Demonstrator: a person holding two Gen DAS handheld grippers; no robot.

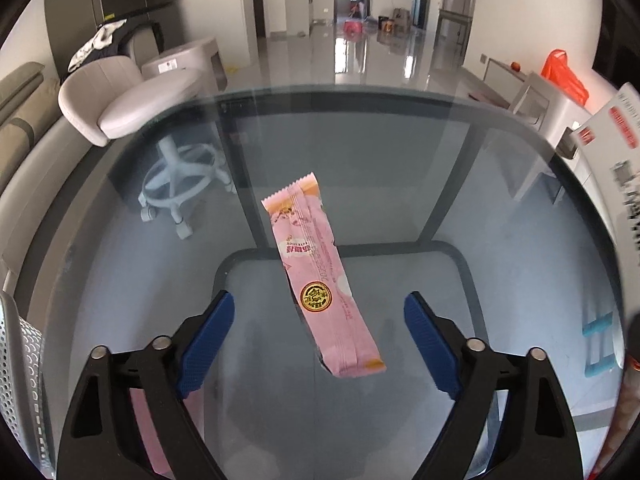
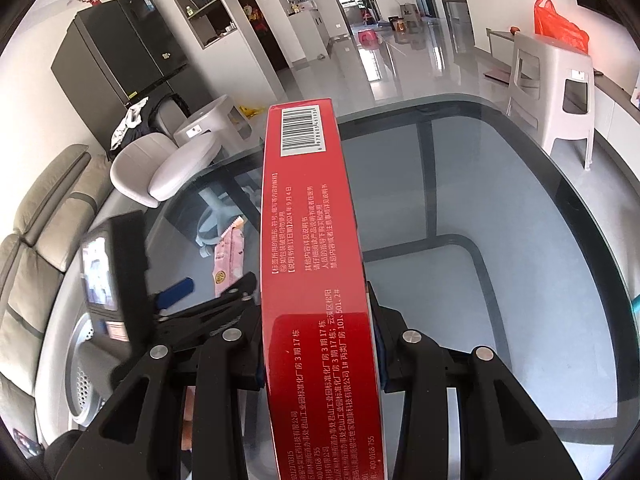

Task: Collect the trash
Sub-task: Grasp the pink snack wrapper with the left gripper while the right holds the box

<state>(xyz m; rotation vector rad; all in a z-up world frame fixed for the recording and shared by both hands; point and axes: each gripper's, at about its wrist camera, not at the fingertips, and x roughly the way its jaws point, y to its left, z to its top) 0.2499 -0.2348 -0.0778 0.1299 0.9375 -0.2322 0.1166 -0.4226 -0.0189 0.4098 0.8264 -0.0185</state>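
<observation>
Glass tabotop is wrong.

Glass tabletop (image 1: 460, 184) carries the flat pink wrapper (image 1: 320, 276) between the spread left hand-held gripper (image 1: 319, 334), whose pads may skid over the thin film, while the right hand-held gripper (image 2: 320, 344) pinches a red box (image 2: 312, 240).

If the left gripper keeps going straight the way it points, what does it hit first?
Most likely the pink wrapper lying on the glass table: it sits between the open left gripper fingers. Depth is hard to judge.
</observation>
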